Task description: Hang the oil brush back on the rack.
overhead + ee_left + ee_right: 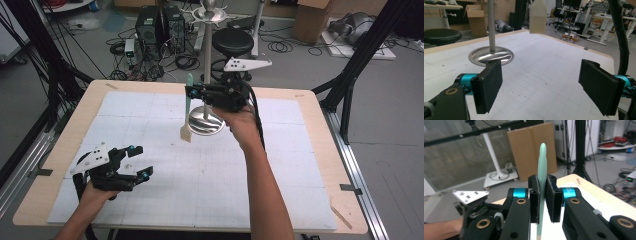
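Note:
My right gripper (191,92) is above the middle-back of the table, shut on the mint-green handle of a brush (187,116). The brush hangs upright with its cream bristle head down, just left of the round steel base of a pole stand (212,127). In the right gripper view the handle (542,160) rises between the pressed pads (543,195). My left gripper (141,161) rests low at the front left with its jaws wide apart and nothing between them. In the left gripper view (541,82) the bristle head (537,16) hangs ahead, beside the stand's base (491,55).
A white gridded mat (200,180) covers the wooden table (320,150). The stand's pole (207,60) rises to a hook ring at the top. Behind the table are a black stool (233,41), computer towers (160,30) and cables on the floor.

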`<action>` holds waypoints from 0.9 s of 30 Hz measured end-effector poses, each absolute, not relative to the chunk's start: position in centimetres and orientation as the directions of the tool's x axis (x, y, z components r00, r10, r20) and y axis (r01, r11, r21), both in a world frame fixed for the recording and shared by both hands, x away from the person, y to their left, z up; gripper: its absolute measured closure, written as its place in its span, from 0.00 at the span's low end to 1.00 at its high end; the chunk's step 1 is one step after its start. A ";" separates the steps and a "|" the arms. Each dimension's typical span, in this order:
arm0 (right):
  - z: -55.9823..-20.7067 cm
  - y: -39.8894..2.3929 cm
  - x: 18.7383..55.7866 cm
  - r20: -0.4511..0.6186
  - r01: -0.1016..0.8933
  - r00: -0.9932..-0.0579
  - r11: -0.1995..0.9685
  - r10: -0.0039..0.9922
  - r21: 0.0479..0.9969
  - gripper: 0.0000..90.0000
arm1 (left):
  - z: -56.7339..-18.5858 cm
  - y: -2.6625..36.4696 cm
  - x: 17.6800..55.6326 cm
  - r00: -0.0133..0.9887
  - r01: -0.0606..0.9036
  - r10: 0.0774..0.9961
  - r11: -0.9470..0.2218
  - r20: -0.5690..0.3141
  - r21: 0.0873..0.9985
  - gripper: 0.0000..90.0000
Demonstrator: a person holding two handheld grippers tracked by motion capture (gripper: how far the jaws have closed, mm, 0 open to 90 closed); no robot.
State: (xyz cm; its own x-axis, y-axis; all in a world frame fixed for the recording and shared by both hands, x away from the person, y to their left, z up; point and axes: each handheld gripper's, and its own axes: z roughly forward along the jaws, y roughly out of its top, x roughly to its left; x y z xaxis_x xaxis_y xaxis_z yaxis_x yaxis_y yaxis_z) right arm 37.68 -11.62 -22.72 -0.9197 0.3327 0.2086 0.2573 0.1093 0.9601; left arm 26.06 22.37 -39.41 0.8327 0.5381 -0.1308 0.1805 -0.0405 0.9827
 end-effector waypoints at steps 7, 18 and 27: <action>-20.7 -10.4 39.7 0.191 0.251 -0.904 0.112 0.382 0.962 0.92 | -39.6 23.1 26.0 0.830 0.183 0.542 -0.036 -0.135 0.982 0.23; -18.1 -9.2 42.2 0.190 0.255 -0.870 0.085 0.455 0.963 0.92 | -39.6 23.3 25.9 0.837 0.185 0.530 -0.034 -0.139 0.982 0.24; -17.0 -9.1 43.6 0.205 0.278 -0.833 0.068 0.514 0.958 0.92 | -39.6 23.3 25.9 0.839 0.188 0.525 -0.031 -0.144 0.982 0.24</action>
